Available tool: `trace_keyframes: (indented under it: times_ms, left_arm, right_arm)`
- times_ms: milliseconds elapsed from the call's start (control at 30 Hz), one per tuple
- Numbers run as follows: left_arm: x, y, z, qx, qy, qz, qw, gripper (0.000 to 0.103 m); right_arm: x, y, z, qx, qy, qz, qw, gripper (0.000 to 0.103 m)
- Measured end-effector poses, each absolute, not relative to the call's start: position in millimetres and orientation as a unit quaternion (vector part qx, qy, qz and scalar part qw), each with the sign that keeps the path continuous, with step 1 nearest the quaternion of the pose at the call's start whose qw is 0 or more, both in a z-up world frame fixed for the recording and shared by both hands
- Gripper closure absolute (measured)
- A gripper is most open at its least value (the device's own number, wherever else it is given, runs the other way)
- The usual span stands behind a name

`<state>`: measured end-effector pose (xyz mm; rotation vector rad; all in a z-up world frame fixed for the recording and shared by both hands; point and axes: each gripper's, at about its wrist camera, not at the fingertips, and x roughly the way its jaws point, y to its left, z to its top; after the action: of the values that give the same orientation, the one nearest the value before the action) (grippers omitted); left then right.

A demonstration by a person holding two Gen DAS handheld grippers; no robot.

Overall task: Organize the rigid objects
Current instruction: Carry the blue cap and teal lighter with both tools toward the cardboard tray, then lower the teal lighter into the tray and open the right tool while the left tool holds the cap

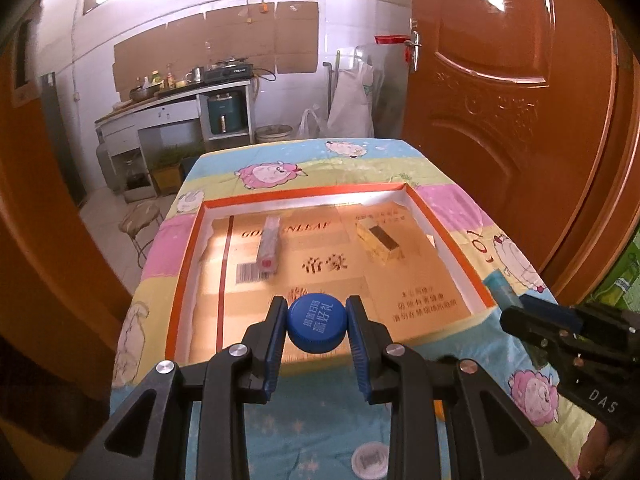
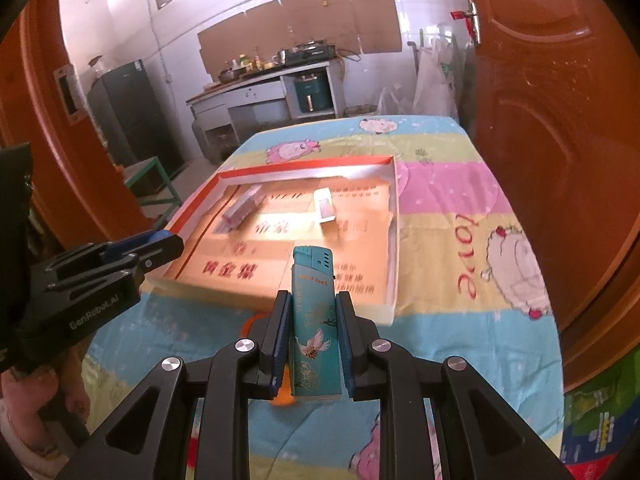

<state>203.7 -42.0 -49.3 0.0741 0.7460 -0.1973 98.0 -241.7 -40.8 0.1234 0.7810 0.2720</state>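
My left gripper (image 1: 316, 326) is shut on a blue bottle cap (image 1: 316, 325) with white print, held just above the near edge of a shallow cardboard tray with an orange rim (image 1: 188, 256). My right gripper (image 2: 313, 334) is shut on a teal lighter (image 2: 314, 320) with a bird picture, upright between the pads, before the tray's near edge (image 2: 280, 300). Inside the tray lie a long pink-and-white box (image 1: 270, 248) on the left and a yellow box (image 1: 378, 240) on the right. The right gripper's body (image 1: 560, 336) shows at the right of the left wrist view.
The tray rests on a table under a cartoon-sheep cloth (image 1: 260, 172). A round white object (image 1: 370, 460) lies on the cloth near me, and something orange (image 2: 284, 396) peeks from under the lighter. An orange-brown door (image 1: 500, 80) stands at the right. A hand (image 2: 36, 412) holds the left gripper.
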Motion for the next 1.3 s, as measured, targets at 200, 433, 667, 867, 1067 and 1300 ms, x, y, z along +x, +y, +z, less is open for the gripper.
trace_keyframes:
  times_ms: [200, 433, 667, 867, 1067, 1300]
  left_arm:
    - [229.0, -49.9, -48.2, 0.036, 0.368, -0.11, 0.922, 0.072]
    - [260.4, -56.6, -46.7, 0.03, 0.37, -0.121, 0.92, 0.072]
    - [284.6, -61.4, -46.8, 0.026, 0.375, -0.123, 0.918, 0.072]
    - [306.1, -66.3, -50.1, 0.028, 0.384, -0.116, 0.916, 0.072]
    - [325.1, -68.9, -59.8, 0.022, 0.399, -0.114, 0.909, 0.072]
    - [340.4, -65.8, -68.7, 0.015, 0.414, -0.113, 0.903, 0.073]
  right_arm:
    - [128.6, -247.0, -34.2, 0.059, 0.382, 0.123, 0.914, 0.08]
    - [164.2, -248.5, -31.6, 0.049, 0.386, 0.133, 0.911, 0.08]
    - [195.8, -249.1, -30.1, 0.03, 0.382, 0.133, 0.914, 0.08]
    - [225.8, -247.8, -33.8, 0.014, 0.388, 0.135, 0.912, 0.08]
    - [257.1, -243.7, -40.1, 0.011, 0.403, 0.142, 0.904, 0.08]
    - [278.0, -241.8, -47.6, 0.013, 0.415, 0.147, 0.898, 0.08]
